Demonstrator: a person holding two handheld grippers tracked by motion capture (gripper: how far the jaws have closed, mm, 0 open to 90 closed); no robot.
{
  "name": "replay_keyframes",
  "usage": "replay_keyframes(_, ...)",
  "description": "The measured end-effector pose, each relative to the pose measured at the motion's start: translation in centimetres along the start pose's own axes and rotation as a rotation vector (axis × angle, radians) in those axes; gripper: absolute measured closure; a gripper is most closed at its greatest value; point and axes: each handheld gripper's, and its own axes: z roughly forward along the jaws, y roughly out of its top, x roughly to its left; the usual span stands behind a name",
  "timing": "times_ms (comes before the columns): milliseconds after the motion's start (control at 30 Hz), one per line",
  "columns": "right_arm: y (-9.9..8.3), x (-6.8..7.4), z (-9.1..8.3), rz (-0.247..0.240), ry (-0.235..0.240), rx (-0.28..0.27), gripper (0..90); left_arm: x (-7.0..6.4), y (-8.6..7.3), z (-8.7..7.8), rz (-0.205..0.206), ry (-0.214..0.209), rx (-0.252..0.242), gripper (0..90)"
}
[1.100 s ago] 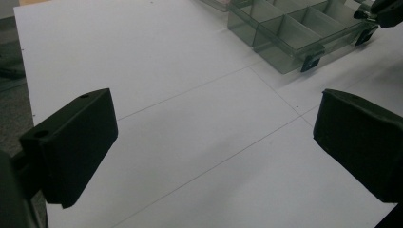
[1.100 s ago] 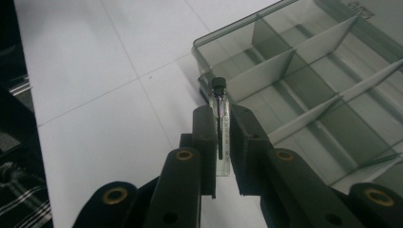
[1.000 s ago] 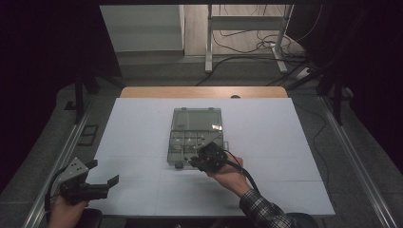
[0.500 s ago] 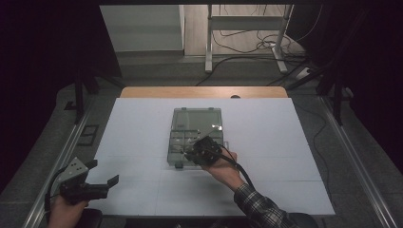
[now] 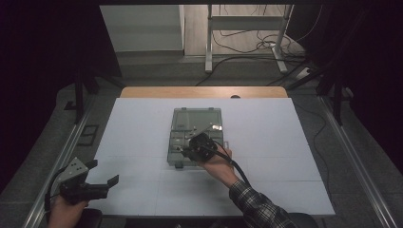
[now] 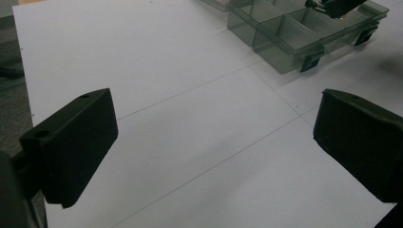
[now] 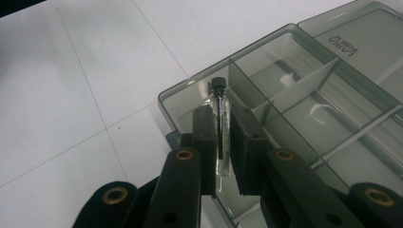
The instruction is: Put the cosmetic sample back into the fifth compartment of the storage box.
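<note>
A smoky clear compartment box [image 5: 195, 124] lies open mid-table, its lid [image 5: 197, 116] flat behind it. My right gripper [image 5: 191, 151] hovers over the box's front compartments. In the right gripper view it [image 7: 222, 121] is shut on a small clear glass vial [image 7: 221, 128] with a black cap, held upright above the box's corner compartment [image 7: 199, 102]. My left gripper [image 5: 105, 184] rests at the table's front left corner, far from the box. Its jaws stand wide open [image 6: 214, 133] over bare white table, the box [image 6: 294, 35] farther off.
The white tabletop [image 5: 294, 142] has thin seam lines and a wooden strip [image 5: 204, 92] along its far edge. Metal rails [image 5: 351, 156] run down both sides. Cables and a stand's legs [image 5: 247, 42] lie on the floor beyond.
My right gripper, with the vial, has shifted left and a little farther in over the box's front compartments. The left gripper has stayed put.
</note>
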Motion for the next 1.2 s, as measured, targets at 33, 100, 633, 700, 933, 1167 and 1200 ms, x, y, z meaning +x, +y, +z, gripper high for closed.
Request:
replay_keyframes(33, 0.0, 0.0, 0.0, 0.000, 0.000, 0.000, 80.9, 0.0, 0.0, 0.0, 0.000, 0.000, 0.000, 1.6)
replay_keyframes(100, 0.1, -0.1, 0.3, 0.005, 0.000, -0.003, 80.9, 0.0, 0.0, 0.0, 0.000, 0.000, 0.000, 1.6)
replay_keyframes(633, 0.9, 0.1, 1.7, 0.005, -0.001, -0.005, 80.9, 0.0, 0.0, 0.0, 0.000, -0.003, 0.000, 1.6)
replay_keyframes(700, 1.0, 0.1, 1.9, -0.003, -0.001, -0.004, 81.0, 0.0, 0.0, 0.0, 0.001, -0.004, 0.000, 1.6)
replay_keyframes(933, 1.3, 0.4, 2.8, -0.012, -0.003, 0.005, 80.9, 0.0, 0.0, 0.0, 0.001, -0.005, 0.000, 1.6)
replay_keyframes(1167, 1.3, 0.5, 3.4, -0.005, -0.019, 0.016, 73.4, 0.1, 0.0, -0.1, 0.003, -0.007, -0.003, 1.6)
replay_keyframes(1200, 1.3, 0.5, 3.3, -0.004, -0.020, 0.012, 72.5, 0.0, 0.0, -0.1, 0.002, -0.008, -0.003, 1.6)
